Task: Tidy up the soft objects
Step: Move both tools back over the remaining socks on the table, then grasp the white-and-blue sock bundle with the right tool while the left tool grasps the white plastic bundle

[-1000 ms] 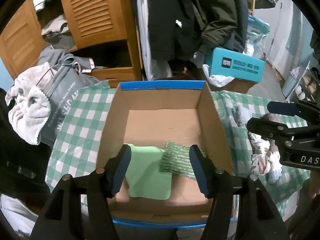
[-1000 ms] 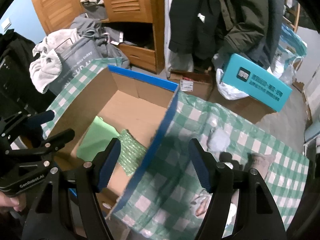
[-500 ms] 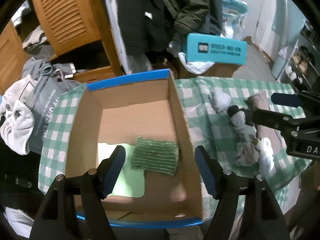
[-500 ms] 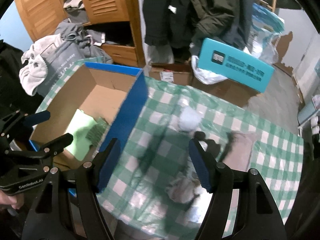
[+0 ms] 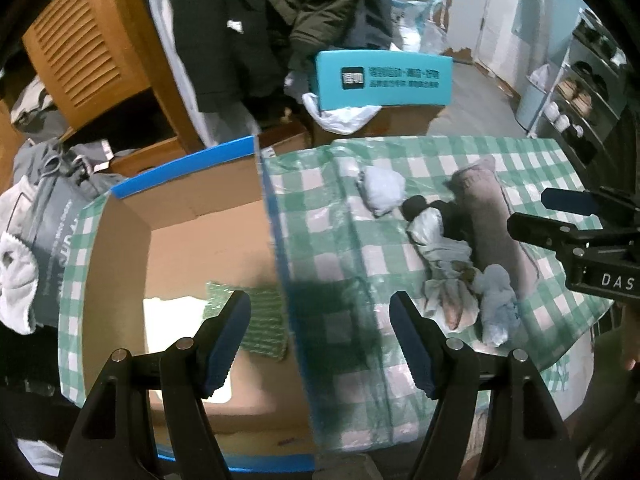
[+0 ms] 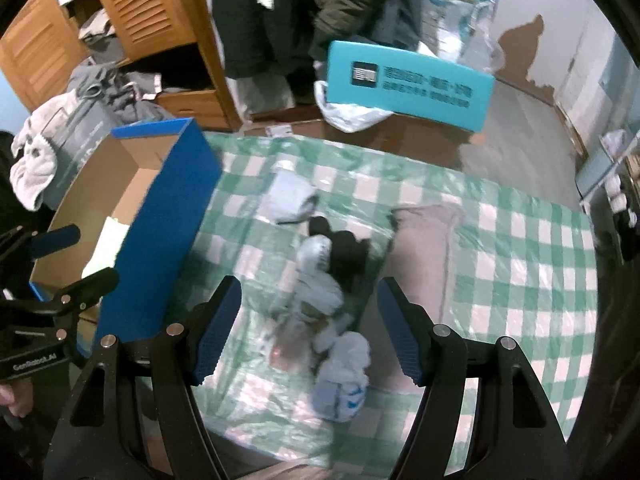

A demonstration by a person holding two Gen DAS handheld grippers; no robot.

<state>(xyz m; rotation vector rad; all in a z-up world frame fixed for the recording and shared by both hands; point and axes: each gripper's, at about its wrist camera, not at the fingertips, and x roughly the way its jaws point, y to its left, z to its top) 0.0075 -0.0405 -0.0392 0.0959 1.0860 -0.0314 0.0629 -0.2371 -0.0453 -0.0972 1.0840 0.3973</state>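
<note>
An open cardboard box [image 5: 120, 248] with a blue outside [image 6: 160, 216] stands on the left of the checked table. A pale green cloth [image 5: 168, 316] and a green bubble-wrap pad [image 5: 260, 320] lie in it. My left gripper [image 5: 320, 340] is open and empty above the box's right wall. A heap of soft things lies on the cloth: a grey bundle [image 6: 290, 196], black socks [image 6: 344, 248], pale socks [image 6: 320, 280], a light blue piece [image 6: 344, 376] and a taupe towel [image 6: 424, 248]. My right gripper [image 6: 308, 328] is open and empty over the heap.
The green checked tablecloth [image 6: 520, 272] covers the table, whose edge runs along the front. Behind it are a teal box [image 6: 404, 84], hanging coats [image 6: 320, 8], a wooden louvred cabinet [image 6: 144, 4] and piled clothes [image 6: 44, 140] on the left.
Both grippers have swung to the right, away from the box interior and towards the heap of socks and cloths. Both stay open and empty.
</note>
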